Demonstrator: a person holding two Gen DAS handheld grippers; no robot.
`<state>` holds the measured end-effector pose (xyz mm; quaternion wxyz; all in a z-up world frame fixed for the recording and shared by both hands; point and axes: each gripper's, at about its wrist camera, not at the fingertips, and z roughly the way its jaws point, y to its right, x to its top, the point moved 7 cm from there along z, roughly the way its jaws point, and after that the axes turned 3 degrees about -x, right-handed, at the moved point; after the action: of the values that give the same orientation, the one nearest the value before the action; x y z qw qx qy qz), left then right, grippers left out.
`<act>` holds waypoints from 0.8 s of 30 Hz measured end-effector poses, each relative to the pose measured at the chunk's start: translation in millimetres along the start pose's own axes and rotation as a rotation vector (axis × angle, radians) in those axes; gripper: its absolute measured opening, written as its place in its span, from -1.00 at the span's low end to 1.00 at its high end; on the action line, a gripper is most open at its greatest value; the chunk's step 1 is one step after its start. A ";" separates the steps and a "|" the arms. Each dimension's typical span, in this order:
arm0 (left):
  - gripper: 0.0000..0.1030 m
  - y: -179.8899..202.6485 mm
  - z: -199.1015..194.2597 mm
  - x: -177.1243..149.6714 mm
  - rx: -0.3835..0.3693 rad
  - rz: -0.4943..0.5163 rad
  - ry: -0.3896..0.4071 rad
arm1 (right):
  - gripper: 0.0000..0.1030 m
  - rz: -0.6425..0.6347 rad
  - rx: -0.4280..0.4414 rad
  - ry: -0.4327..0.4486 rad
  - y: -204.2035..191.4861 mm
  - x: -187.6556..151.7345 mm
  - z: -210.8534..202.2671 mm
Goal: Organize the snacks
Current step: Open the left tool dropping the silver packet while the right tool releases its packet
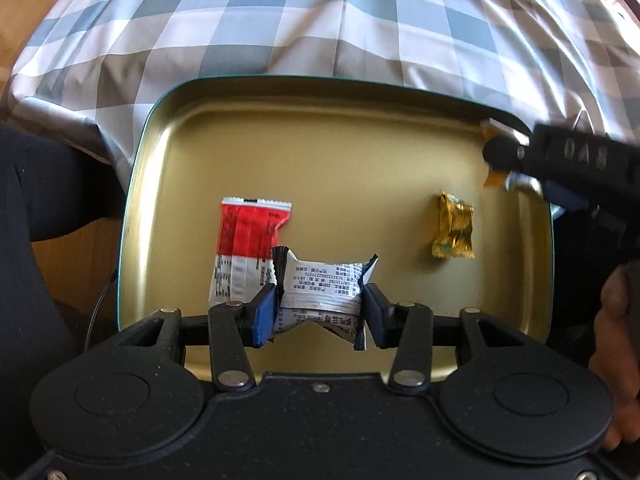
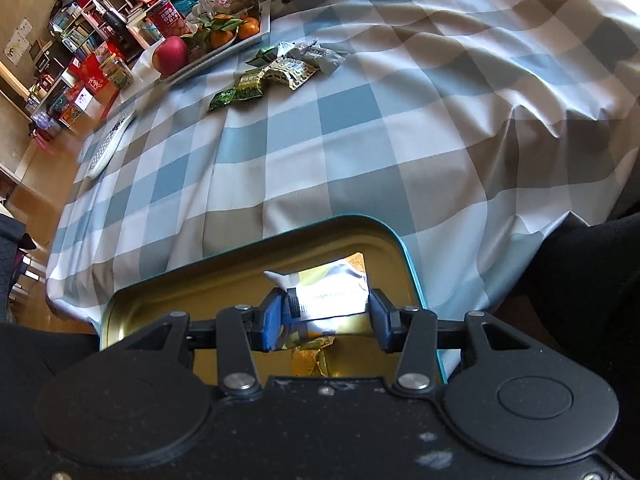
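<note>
A tabletop covered in a blue, grey and white checked cloth (image 2: pixel 360 128) is carrying a shallow rectangular metal tin with a gold inside and a teal rim (image 1: pixel 320 152) at its near edge, and both pairs of tongs are hanging over that tin, pointing steeply down into it. At the far side of the cloth a loose heap of green and silver snack packets (image 2: pixel 280 70) is lying well apart from the tin, beside a white tray of oranges and an apple (image 2: pixel 244 42).

The left tongs (image 1: pixel 319 312) are sitting over the near-left part of the tin floor, partly open and pressing on the two ends of a silver-white foil snack packet with small black print (image 1: pixel 320 288). The packet's long axis is running straight across from pad to pad, and it is overlapping the lower corner of a red and white flat snack sachet (image 1: pixel 246 248) lying in the tin. A small gold-wrapped sweet (image 1: pixel 454 228) is resting on the tin floor off to the right, nearer the right tongs.

The right tongs (image 2: pixel 325 316) are hovering over the tin's far right corner, also partly open, gripping a white and yellow glossy snack packet (image 2: pixel 332 288) crosswise. Something gold-wrapped is showing just beneath it, though glare is hiding what it is.

Both packets look ready for release; I judge that widening the tongs would drop each into the tin.
</note>
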<state>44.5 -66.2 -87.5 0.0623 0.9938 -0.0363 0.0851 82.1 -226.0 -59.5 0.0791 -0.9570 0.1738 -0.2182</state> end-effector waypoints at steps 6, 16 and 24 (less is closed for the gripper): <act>0.09 1.6 -3.9 -4.8 0.019 0.010 0.032 | -0.01 -0.001 0.020 -0.010 -2.5 2.4 2.5; 0.09 2.2 2.2 -6.5 0.019 -0.002 0.002 | 0.14 0.010 0.028 -0.022 -3.5 2.9 4.5; 0.09 3.2 1.9 -7.8 0.020 0.007 -0.002 | 0.29 0.054 0.039 0.009 -1.6 5.0 0.9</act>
<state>36.9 -69.2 -90.3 0.0519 0.9943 -0.0392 0.0845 87.2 -226.2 -58.0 0.1027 -0.9493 0.1956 -0.2236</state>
